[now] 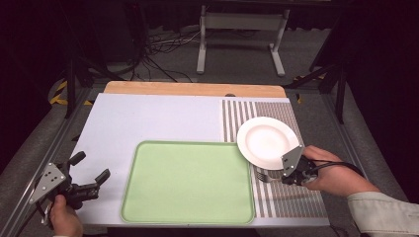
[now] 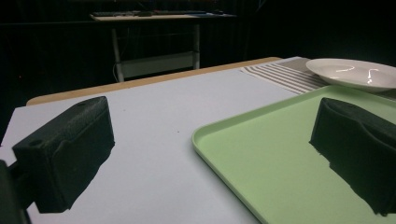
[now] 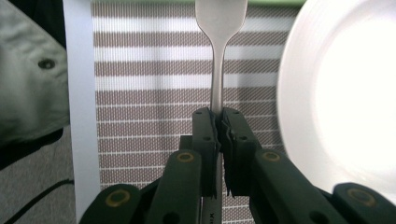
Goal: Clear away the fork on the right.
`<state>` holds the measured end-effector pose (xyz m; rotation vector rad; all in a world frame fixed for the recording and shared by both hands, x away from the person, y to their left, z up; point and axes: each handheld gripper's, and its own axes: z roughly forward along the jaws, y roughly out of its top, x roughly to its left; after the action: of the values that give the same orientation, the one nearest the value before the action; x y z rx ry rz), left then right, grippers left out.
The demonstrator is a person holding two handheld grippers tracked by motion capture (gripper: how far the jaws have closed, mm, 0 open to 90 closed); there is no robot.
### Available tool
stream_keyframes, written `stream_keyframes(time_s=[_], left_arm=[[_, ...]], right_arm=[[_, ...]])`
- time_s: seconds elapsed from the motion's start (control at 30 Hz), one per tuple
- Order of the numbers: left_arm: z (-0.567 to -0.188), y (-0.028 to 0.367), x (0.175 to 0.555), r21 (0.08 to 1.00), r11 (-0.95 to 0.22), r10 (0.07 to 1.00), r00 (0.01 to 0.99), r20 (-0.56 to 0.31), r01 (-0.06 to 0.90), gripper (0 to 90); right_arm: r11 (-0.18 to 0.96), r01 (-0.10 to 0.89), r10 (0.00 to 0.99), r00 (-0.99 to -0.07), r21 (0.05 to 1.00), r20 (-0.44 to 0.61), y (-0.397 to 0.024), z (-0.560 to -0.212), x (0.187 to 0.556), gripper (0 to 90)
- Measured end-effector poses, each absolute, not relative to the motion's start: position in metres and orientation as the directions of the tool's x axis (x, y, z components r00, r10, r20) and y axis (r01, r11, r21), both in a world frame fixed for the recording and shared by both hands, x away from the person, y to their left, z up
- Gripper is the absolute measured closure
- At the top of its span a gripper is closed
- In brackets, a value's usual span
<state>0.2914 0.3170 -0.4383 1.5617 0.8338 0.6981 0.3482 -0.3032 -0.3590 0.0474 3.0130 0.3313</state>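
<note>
Right gripper view: right tool (image 3: 219, 135) clamps fork (image 3: 219, 51) handle at center, beside plate (image 3: 345, 93), probably for tray (image 1: 188, 180); left tool (image 1: 89, 175) gapes idle lower left.

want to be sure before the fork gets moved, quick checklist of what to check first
1. Right gripper shut on the fork: ok, handle clamped between the jaws.
2. Fork lifted off the striped mat: cannot tell.
3. Plate apart from the fork: ok, it lies beside it.
4. Tray free for a set-down: ok, nothing on it.
5. Left gripper out of the way: ok, open, left of the tray.
</note>
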Motion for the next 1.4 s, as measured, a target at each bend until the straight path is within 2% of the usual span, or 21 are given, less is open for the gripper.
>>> stream_keyframes(time_s=[0.47, 0.73, 1.07, 1.13, 1.3, 1.4], left_arm=[[-0.438, 0.317, 0.292, 0.989, -0.072, 0.823, 0.568, -0.014, 0.129, 0.3], [-0.438, 0.317, 0.291, 0.99, -0.071, 0.824, 0.567, -0.013, 0.126, 0.3], [-0.437, 0.317, 0.292, 0.989, -0.072, 0.823, 0.568, -0.012, 0.127, 0.3], [-0.437, 0.317, 0.292, 0.989, -0.071, 0.824, 0.566, -0.013, 0.127, 0.3], [-0.438, 0.317, 0.293, 0.989, -0.072, 0.823, 0.568, -0.013, 0.127, 0.3], [-0.437, 0.317, 0.293, 0.989, -0.072, 0.823, 0.568, -0.012, 0.126, 0.3]], right_arm=[[0.924, -0.012, 0.075, -0.975, 0.383, -0.211, -0.296, -0.331, 0.347, 85.0], [0.891, -0.009, 0.102, -0.97, 0.454, -0.219, -0.291, -0.326, 0.348, 85.0], [0.849, 0.05, 0.185, -0.961, 0.527, -0.207, -0.283, -0.322, 0.35, 85.0], [0.823, 0.109, 0.225, -0.964, 0.558, -0.144, -0.279, -0.32, 0.352, 85.1], [0.795, 0.142, 0.279, -0.949, 0.59, -0.147, -0.269, -0.318, 0.352, 85.1], [0.775, 0.179, 0.308, -0.944, 0.606, -0.116, -0.262, -0.318, 0.352, 85.1]])
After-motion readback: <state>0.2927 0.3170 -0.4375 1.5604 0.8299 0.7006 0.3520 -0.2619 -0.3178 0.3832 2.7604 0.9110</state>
